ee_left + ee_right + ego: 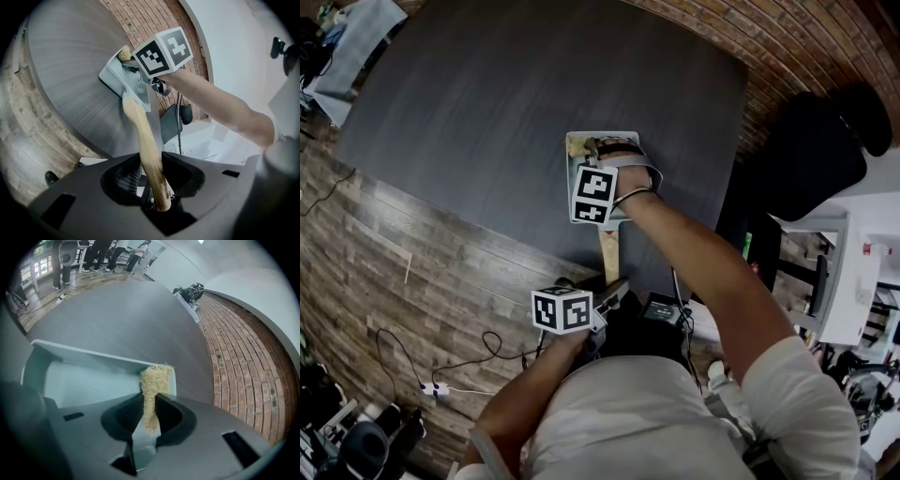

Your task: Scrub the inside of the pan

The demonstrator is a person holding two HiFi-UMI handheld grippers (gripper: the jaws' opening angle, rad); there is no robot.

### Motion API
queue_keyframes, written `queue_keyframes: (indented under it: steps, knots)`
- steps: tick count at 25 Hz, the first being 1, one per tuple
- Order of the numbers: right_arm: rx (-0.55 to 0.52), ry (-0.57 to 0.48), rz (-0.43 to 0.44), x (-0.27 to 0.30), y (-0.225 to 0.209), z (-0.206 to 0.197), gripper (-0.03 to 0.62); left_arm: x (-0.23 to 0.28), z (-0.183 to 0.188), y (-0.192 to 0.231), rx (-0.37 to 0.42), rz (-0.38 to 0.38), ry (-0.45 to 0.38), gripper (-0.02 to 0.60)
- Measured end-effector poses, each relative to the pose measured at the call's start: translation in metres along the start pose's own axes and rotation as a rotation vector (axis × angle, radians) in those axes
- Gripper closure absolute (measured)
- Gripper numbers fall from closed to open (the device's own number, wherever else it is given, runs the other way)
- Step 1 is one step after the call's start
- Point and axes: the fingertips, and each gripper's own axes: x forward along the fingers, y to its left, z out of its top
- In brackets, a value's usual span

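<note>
Broadly, a dark tabletop [487, 112] fills the scene, with wood floor on its left and a brick wall [239, 348] on its far right. The pan [575, 161], a pale square one, sits on the tabletop's near-right part. Its wooden handle [609, 255] runs straight back toward the person, so the pan's long axis goes from near to far.

The left gripper [614, 291] is at the near end of that axis. In its own view the jaws are clenched on the handle's end [145, 140], and the pan [115, 77] lies directly beyond them. This looks like a steadying hold, not a working one.

The right gripper [592, 145] reaches over the pan from the right, angled downward. It grasps a scrubber [153, 380], a tuft of straw-coloured fibre pinched between its jaws with the loose end sticking out in front.

That tuft [577, 145] is at the pan's far-left corner, right at the rim. Whether it presses on the metal there cannot be told.

The right gripper is the nearer one to the work, and the coming move turns on where the tuft lies. Nearly all the pan's inside [79, 380] lies nearward and rightward of it. Scrubbing probably calls for strokes drawn back along the handle's line and across the floor while the left gripper keeps the pan from sliding.
</note>
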Motion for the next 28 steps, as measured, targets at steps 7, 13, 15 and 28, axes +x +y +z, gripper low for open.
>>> queue_keyframes:
  steps: [7,13,15,28]
  knots:
    - [-0.028,0.013,0.08,-0.001,0.007,-0.001,0.514,-0.001,0.0,0.002,0.005,0.003,0.002,0.454]
    - [-0.072,0.019,0.193,-0.009,0.021,0.0,0.516,-0.001,0.0,0.001,0.012,-0.007,0.002,0.453]
    - [-0.082,0.02,0.239,-0.012,0.026,0.001,0.514,-0.001,0.0,0.001,0.013,-0.009,0.003,0.453]
    - [-0.024,0.01,0.496,-0.037,0.061,0.005,0.514,0.0,0.001,0.001,0.013,-0.022,0.007,0.453]
